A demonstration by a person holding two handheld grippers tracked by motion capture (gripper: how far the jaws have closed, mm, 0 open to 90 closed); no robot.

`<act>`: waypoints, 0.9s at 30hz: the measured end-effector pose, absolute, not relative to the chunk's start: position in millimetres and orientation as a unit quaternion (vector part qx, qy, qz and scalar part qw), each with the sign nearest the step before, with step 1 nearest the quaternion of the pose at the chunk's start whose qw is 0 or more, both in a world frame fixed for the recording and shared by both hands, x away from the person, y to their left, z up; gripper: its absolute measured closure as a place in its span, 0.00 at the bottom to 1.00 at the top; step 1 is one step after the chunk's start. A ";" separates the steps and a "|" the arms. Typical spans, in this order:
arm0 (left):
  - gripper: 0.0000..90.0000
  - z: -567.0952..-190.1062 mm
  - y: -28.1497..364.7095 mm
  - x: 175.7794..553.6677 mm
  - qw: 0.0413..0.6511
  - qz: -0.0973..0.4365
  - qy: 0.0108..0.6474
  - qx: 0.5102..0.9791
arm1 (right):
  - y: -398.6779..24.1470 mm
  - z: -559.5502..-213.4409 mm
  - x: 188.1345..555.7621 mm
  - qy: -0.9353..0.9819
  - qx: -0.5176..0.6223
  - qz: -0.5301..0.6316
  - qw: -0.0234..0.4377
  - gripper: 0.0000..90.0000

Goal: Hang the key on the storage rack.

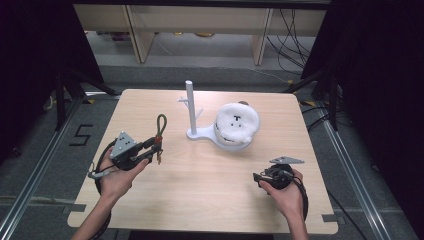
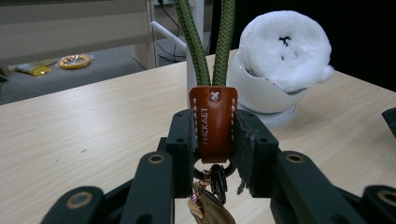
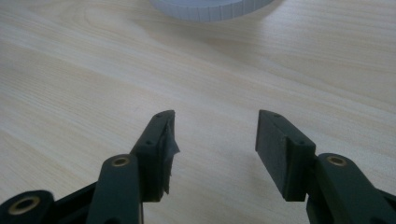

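green cord loop (image 2: pixel 205 42) cut off at top, white base (image 3: pixel 212 8) cropped

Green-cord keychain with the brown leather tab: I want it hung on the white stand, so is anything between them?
Nothing visible. Left gripper holds the keychain left of the white stand, bare table between.

Setting: a lab or test room set up for recording. My desk (image 1: pixel 200 175) is a bare light-wood top standing on grey carpet, with metal rails (image 1: pixel 30 185) running along the floor on both sides. Black drapes (image 1: pixel 35 45) close off left and right. Loose cables (image 1: pixel 295 40) lie by plain wooden furniture (image 1: pixel 140 35) behind. A "5" (image 1: pixel 81 135) is taped to the floor.
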State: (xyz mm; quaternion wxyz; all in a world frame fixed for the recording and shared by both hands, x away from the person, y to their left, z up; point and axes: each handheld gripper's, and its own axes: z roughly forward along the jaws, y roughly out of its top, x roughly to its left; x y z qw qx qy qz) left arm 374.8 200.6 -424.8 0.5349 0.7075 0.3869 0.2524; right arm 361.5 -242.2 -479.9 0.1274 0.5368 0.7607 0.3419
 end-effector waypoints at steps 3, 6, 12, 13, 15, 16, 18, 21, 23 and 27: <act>0.76 -424.2 199.0 377.0 0.537 0.251 0.387 0.706 | -242.5 -479.9 362.2 0.764 0.533 0.340 0.126 0.53; 0.76 -422.9 197.7 379.2 0.538 0.250 0.387 0.706 | -242.4 -480.4 362.4 0.762 0.532 0.344 0.132 0.53; 0.76 -419.4 194.7 383.8 0.538 0.251 0.383 0.708 | -242.5 -480.9 362.5 0.760 0.534 0.346 0.134 0.53; 0.76 -418.1 193.2 386.1 0.540 0.251 0.383 0.706 | -242.7 -480.9 362.5 0.761 0.533 0.345 0.133 0.53; 0.76 -417.6 193.0 386.9 0.539 0.251 0.382 0.708 | -242.7 -481.0 362.5 0.761 0.533 0.345 0.134 0.53; 0.76 -416.9 191.8 388.9 0.539 0.250 0.381 0.708 | -242.7 -481.0 362.4 0.761 0.533 0.346 0.133 0.53; 0.76 -416.0 190.7 390.7 0.538 0.250 0.380 0.710 | -242.5 -481.0 362.4 0.759 0.534 0.346 0.134 0.53; 0.76 -415.3 189.1 393.6 0.542 0.248 0.379 0.708 | -242.2 -480.4 361.9 0.758 0.537 0.345 0.132 0.53; 0.76 -414.3 188.4 395.2 0.539 0.249 0.380 0.709 | -242.9 -480.9 362.4 0.762 0.531 0.346 0.134 0.53; 0.76 -412.7 185.8 399.3 0.541 0.249 0.378 0.709 | -242.0 -480.3 362.0 0.761 0.534 0.341 0.137 0.52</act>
